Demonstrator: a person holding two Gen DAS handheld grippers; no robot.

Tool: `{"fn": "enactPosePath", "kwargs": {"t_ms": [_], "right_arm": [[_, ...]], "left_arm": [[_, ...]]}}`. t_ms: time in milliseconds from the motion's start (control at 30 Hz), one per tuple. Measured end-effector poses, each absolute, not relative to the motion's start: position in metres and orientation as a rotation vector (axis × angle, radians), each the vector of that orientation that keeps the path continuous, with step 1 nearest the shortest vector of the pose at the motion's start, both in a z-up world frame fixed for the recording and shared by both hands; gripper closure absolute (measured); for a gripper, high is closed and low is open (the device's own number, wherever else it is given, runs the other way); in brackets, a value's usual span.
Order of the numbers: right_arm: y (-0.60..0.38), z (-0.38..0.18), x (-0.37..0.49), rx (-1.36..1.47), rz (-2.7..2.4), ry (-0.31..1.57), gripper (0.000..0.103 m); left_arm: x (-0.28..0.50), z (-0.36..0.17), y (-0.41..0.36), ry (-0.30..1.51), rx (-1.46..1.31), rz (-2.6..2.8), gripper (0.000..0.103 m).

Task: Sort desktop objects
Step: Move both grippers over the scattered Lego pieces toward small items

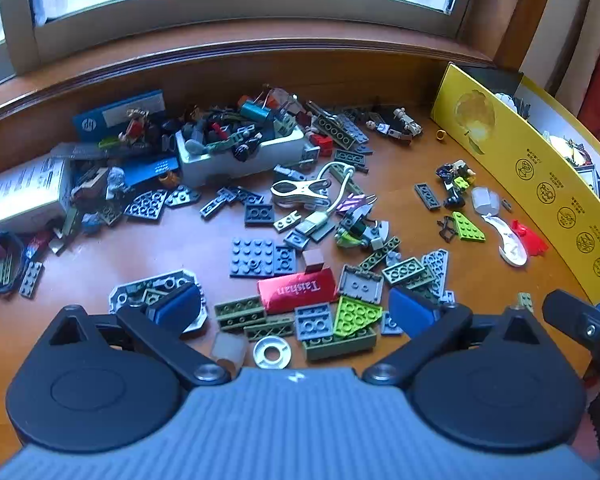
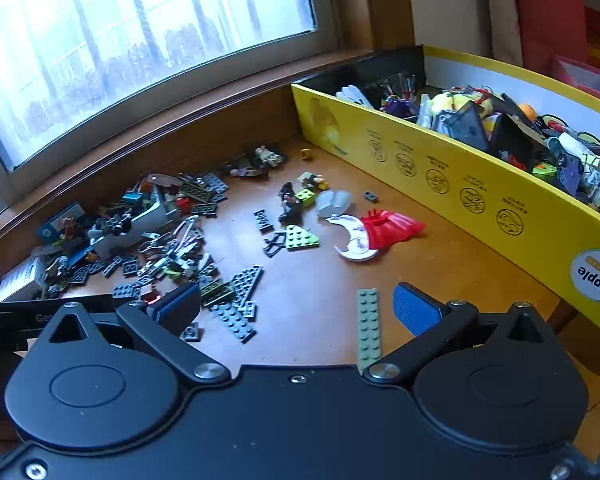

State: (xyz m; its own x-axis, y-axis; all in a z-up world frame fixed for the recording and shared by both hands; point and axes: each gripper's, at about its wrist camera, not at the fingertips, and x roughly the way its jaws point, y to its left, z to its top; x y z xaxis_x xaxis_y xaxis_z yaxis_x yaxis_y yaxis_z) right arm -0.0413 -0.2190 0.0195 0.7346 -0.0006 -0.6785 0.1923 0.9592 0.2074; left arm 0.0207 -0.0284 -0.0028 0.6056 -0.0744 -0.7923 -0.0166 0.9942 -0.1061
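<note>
Hovering empty over scattered toy bricks [image 1: 252,257], left gripper [image 1: 296,312] and right gripper [image 2: 296,308] gape wide.

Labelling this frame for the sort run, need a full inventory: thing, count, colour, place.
bricks: many, mostly grey, olive and lime, scattered over the desk centre and left
desk: one, brown wood, under the window
red pack: one, red with white lettering, between the left gripper's fingers, untouched
tray: one, white, back of the pile, full of small parts
clip: one, white, centre of the pile
cartons: two, one white and one blue, far left
red cape: one, red, beside the yellow box
long plate: one, pale green, near the right gripper
yellow box: one, yellow, right edge, full of toys
left gripper: open, empty
right gripper: open, empty
</note>
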Motion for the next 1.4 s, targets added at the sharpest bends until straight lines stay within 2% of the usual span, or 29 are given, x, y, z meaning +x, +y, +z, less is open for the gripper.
{"fn": "enactPosePath", "kwargs": {"t_ms": [333, 500, 700, 1067, 1233, 1400], "right_arm": [[-0.222, 0.028, -0.042, 0.293, 0.057, 0.626, 0.000], [-0.222, 0.020, -0.033, 0.334, 0.115, 0.714, 0.000], [-0.221, 0.014, -0.018, 0.273, 0.083, 0.770, 0.000], [-0.216, 0.002, 0.015, 0.085, 0.096, 0.680, 0.000], [-0.216, -0.009, 0.035, 0.079, 0.129, 0.700, 0.004], [-0.220, -0.019, 0.050, 0.092, 0.114, 0.711, 0.015]], "left_arm": [[0.028, 0.000, -0.035, 0.891, -0.098, 0.006, 0.000], [0.027, 0.002, -0.033, 0.872, -0.099, 0.035, 0.000], [0.024, 0.005, -0.029, 0.846, -0.105, 0.054, 0.000], [0.032, 0.001, -0.032, 0.812, -0.104, 0.057, 0.000], [0.047, -0.003, -0.031, 0.796, -0.113, 0.059, 0.000], [0.065, -0.011, -0.032, 0.789, -0.091, 0.041, 0.000]]}}
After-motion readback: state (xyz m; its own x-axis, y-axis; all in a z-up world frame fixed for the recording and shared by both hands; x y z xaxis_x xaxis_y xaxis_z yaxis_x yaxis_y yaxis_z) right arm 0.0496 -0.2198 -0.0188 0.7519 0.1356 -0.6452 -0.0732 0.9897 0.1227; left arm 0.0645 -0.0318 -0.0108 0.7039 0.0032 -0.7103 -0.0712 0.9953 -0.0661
